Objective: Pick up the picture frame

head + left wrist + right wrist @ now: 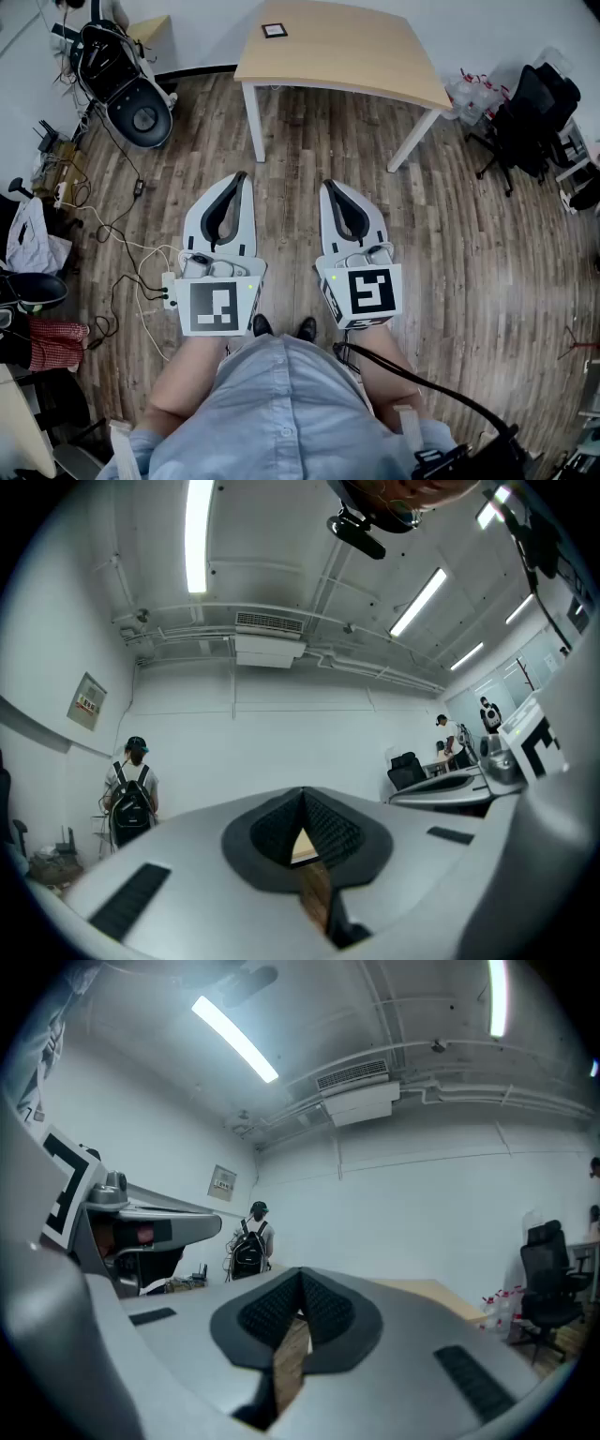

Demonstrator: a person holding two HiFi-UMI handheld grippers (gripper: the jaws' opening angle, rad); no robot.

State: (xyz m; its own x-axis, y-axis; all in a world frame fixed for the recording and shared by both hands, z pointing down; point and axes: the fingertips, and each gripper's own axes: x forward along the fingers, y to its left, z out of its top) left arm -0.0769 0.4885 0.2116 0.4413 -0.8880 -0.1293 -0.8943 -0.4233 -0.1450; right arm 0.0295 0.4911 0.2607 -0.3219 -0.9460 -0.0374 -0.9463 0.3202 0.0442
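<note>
The picture frame [274, 30] is a small dark square lying flat near the far edge of a light wooden table [356, 56] across the room. I hold both grippers side by side at waist height over the wooden floor, well short of the table. My left gripper [241, 178] is shut with nothing in it, and its black pads [323, 827] meet at the tip. My right gripper [329, 186] is shut and empty too, its pads [323, 1312] pressed together. The right gripper view catches the table's top [441, 1293] beyond the jaws; the frame does not show in either gripper view.
A black office chair [530, 112] and water bottles [473, 89] stand right of the table. A black-and-white seat [127, 84] and floor cables [122, 234] are at the left. A person with a backpack [131, 799] stands by the far wall.
</note>
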